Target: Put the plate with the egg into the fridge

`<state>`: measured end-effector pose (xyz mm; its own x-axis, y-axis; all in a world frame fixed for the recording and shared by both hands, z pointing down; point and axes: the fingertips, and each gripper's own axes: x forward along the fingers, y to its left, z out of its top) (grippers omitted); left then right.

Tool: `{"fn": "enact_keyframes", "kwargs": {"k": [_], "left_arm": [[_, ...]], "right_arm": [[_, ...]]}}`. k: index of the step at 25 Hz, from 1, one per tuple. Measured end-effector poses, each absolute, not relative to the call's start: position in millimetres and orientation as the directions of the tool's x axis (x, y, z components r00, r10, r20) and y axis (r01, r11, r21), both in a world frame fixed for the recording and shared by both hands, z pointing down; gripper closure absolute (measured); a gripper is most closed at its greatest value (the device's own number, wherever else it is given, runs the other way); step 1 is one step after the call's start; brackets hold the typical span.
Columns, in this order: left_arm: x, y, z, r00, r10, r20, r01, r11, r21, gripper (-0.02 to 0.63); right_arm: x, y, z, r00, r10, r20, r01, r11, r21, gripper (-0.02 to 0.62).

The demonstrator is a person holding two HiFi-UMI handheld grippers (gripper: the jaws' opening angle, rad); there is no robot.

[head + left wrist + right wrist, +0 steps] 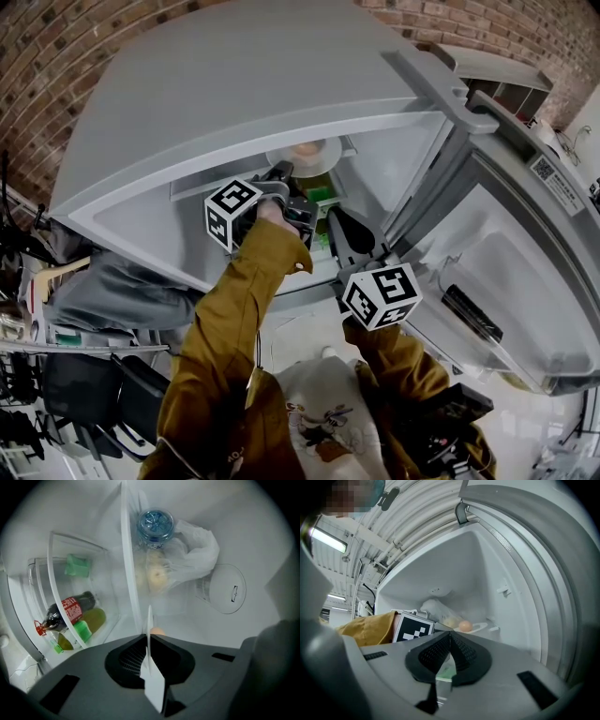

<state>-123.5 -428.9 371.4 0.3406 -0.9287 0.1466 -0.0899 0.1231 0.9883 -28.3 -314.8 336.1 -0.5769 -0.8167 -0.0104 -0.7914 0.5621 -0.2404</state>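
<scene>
Head view: my left tongs (298,192) reach into the fridge (187,112) with the plate (305,161).

Left gripper view: they're clenched on the plate's rim, seen edge-on. I judge it stiff, slick and breakable. The egg (158,631) could roll, so hold it level.

Right gripper view: from the side, the egg sits on the plate inside. My right tongs (450,638) are pinched together, empty.

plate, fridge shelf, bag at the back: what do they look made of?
plate: thin white matte edge; plastic or ceramic, can't tell.
shelf: clear, slightly hazy sheet with a bright edge; glass or clear plastic.
bag: thin, crumpled, translucent white film; plastic.
</scene>
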Motion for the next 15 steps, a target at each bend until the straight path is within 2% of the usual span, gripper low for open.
{"fn": "enact_keyframes", "kwargs": {"k": [7, 10, 15], "left_arm": [[-123, -430, 366, 0.351, -0.934, 0.070, -0.081, 0.044, 0.996, 0.573], [-122, -430, 358, 0.365, -0.930, 0.039, -0.104, 0.001, 0.995, 0.495], [-119, -426, 369, 0.391, -0.917, 0.080, -0.127, 0.033, 0.991, 0.443]], "right_arm": [[-33, -311, 337, -0.586, -0.810, -0.013, -0.783, 0.570, -0.248, 0.588], [-35, -308, 337, -0.588, -0.809, -0.013, -0.781, 0.572, -0.252, 0.588], [-36, -303, 338, -0.589, -0.808, -0.015, -0.779, 0.573, -0.254, 0.588]]}}
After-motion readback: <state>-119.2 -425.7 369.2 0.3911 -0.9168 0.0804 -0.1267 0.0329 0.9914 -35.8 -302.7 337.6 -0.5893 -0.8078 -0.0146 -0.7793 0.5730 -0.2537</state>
